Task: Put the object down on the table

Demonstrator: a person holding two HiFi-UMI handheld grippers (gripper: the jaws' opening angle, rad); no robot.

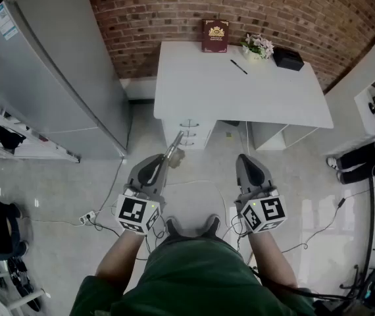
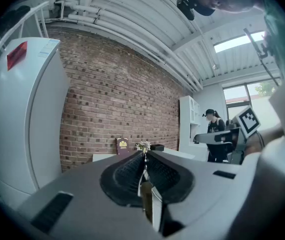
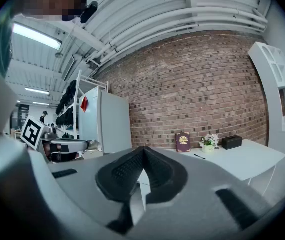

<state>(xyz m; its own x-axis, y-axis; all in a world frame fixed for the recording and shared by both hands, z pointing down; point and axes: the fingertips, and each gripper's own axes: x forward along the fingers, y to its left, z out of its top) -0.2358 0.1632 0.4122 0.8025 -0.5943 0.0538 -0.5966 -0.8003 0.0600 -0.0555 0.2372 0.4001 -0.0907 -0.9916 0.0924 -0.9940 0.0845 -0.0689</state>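
I am clenching my left gripper (image 1: pixel 158 166) with its jaws on a thin object (image 1: pixel 174 143), well apart from the white tabletop (image 1: pixel 240 97) ahead. My right gripper (image 1: pixel 248 166) is pressing its jaws together on nothing. The approach and the set-down are both waiting to be done.

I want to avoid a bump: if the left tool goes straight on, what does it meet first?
Probably the white table: the left tool, shut on a thin object, points at its front. Nothing shows between; depth is unclear.
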